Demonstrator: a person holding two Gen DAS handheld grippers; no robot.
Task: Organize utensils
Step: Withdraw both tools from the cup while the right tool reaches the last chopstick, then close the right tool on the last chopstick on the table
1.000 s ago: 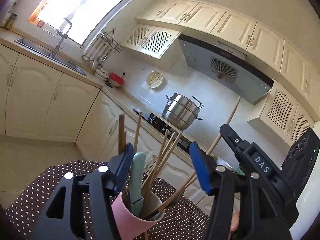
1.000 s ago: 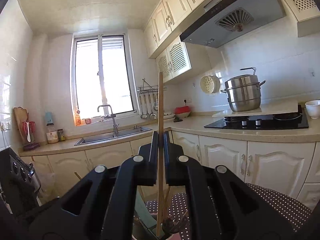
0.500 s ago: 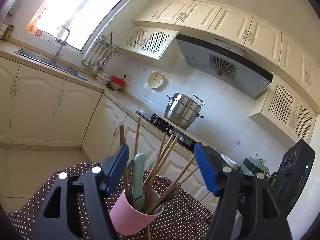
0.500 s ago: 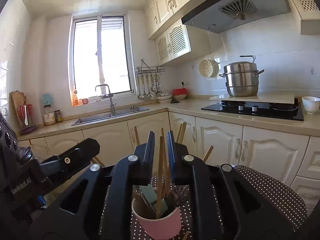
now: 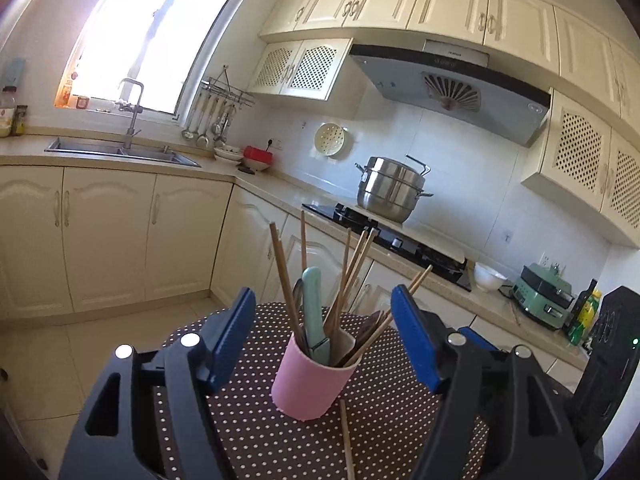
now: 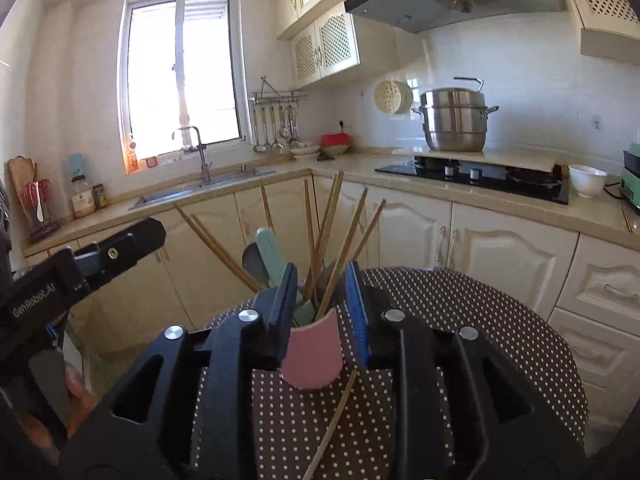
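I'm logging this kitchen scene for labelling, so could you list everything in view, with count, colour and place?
Cup: one, pink, on the table.
Chopsticks: several, wooden, upright in the cup.
Loose chopstick: one, wooden, flat on the table by the cup.
Utensil handle: one, pale green, in the cup.
Table: one, brown with white dots.
Steamer pot: one, steel, on the black stove.
Bowl: one, white, on the counter.
Sink: one, steel, under the window.
Left gripper: fingers open.
Right gripper: fingers parted, empty.

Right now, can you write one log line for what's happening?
step: chopstick dropped in cup | left gripper: open, empty | right gripper: open, empty | left over: chopstick on table
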